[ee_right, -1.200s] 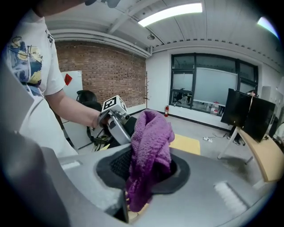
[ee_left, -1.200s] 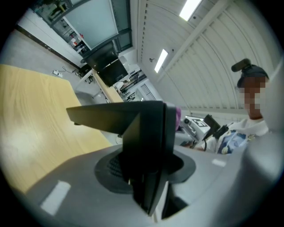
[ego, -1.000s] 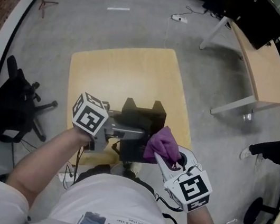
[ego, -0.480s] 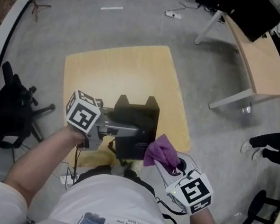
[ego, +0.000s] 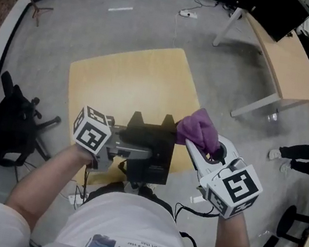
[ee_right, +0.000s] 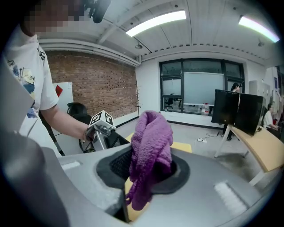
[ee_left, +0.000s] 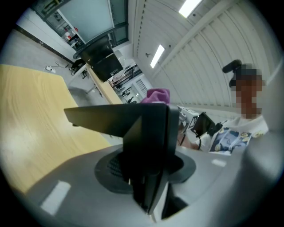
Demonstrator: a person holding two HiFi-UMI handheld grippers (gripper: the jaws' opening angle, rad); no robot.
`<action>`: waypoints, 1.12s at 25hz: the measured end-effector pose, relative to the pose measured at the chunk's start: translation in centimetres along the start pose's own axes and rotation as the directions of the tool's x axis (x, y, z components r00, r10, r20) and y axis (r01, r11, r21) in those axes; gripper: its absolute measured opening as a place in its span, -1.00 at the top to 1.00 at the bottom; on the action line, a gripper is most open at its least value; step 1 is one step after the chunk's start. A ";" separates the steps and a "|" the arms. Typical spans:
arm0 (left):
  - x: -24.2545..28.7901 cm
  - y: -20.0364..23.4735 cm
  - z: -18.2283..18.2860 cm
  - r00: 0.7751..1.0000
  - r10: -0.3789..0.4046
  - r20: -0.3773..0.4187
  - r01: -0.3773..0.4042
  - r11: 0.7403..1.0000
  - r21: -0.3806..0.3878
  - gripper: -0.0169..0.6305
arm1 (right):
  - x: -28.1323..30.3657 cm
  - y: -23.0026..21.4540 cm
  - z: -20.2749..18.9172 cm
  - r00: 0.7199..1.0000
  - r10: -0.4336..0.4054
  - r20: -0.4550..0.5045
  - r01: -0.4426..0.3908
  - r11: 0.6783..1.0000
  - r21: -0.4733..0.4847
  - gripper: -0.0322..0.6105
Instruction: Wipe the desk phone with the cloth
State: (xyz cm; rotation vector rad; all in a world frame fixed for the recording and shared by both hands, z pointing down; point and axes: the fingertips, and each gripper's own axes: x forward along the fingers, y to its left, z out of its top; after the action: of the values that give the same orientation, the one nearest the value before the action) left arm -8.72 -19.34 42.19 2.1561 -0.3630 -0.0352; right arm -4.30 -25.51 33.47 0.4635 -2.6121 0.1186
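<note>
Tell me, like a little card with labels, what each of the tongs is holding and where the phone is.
left tongs: shut on the black desk phone
right tongs: shut on the purple cloth
cloth place: at the phone's far right corner in the head view; cannot tell if it touches
phone place: at the near edge of the wooden table
</note>
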 end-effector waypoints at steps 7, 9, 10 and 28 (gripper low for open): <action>0.1 -0.3 0.4 0.999 0.002 0.039 -0.002 1.000 0.004 0.39 | 0.1 3.0 -4.2 0.995 0.073 -0.075 -0.070 0.997 0.037 0.60; -0.2 -0.2 0.5 0.999 0.010 0.047 -0.010 1.000 0.002 0.39 | -0.2 4.2 -5.7 0.990 0.095 -0.102 -0.090 0.995 0.047 0.60; -0.3 -0.1 0.6 0.999 0.012 0.051 -0.012 1.000 0.002 0.39 | -0.3 4.7 -6.4 0.988 0.103 -0.116 -0.098 0.994 0.050 0.60; -1.4 -0.1 1.9 0.995 0.058 0.085 -0.057 0.998 -0.007 0.39 | -2.1 8.8 -14.3 0.949 0.180 -0.260 -0.152 0.981 0.123 0.60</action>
State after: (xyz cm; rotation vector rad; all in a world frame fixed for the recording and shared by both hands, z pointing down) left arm -10.36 -20.44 40.82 2.1435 -0.4736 -0.0954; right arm 0.77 -14.29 45.11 0.2399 -2.3786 0.3481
